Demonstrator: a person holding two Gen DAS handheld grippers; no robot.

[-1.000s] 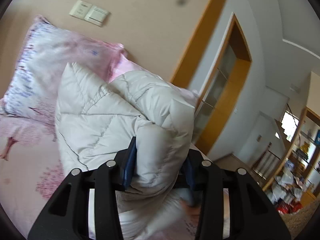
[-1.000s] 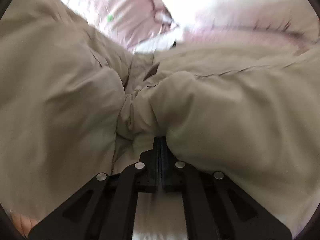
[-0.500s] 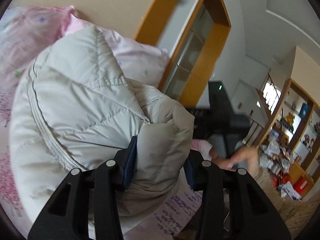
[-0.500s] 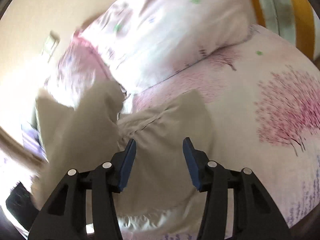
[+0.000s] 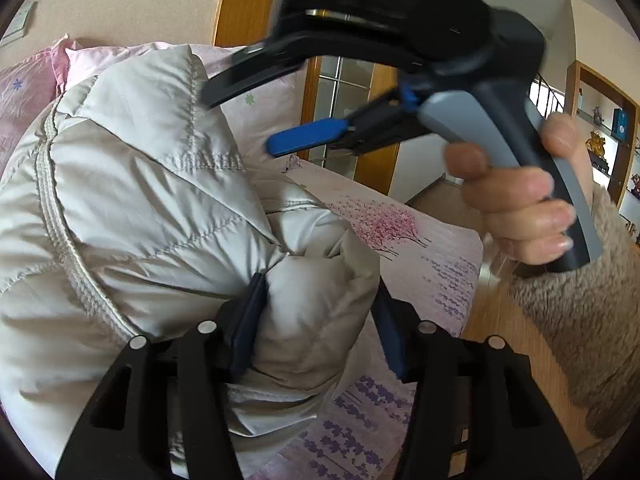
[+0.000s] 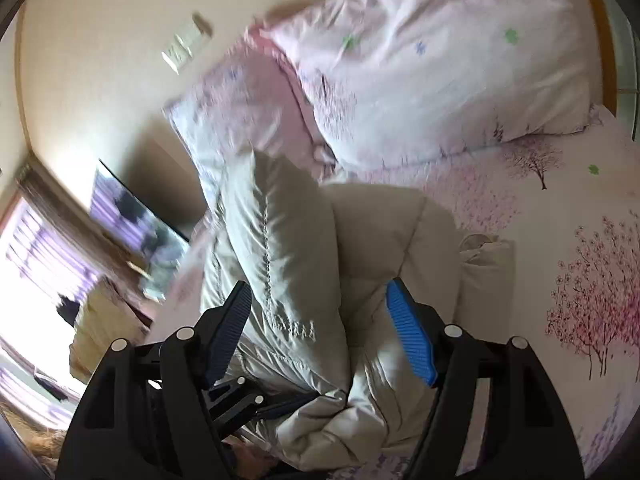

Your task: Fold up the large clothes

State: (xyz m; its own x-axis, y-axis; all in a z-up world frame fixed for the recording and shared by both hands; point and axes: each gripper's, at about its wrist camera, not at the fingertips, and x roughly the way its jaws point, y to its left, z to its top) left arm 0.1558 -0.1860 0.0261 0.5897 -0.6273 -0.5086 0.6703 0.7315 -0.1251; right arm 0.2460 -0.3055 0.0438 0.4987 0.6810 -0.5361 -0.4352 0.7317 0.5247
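Observation:
A pale grey quilted puffer jacket [image 5: 132,208] is bunched up over a pink floral bed. My left gripper [image 5: 316,320] is shut on a thick fold of the jacket and holds it lifted. The jacket also shows in the right wrist view [image 6: 320,264], standing in a ridge. My right gripper [image 6: 320,328] is open, jaws wide apart above the jacket, holding nothing. It also shows in the left wrist view [image 5: 256,120], held in a hand at the upper right, above the jacket.
Two pink pillows [image 6: 440,64] lie at the head of the bed against the wall. The floral bedsheet [image 6: 560,264] spreads to the right. A wooden door frame [image 5: 316,92] and a shelf [image 5: 612,136] stand beyond the bed edge.
My right gripper let go of the jacket, opened, and rose above it. My left gripper kept its hold and swung toward the right, bringing the right gripper into its view.

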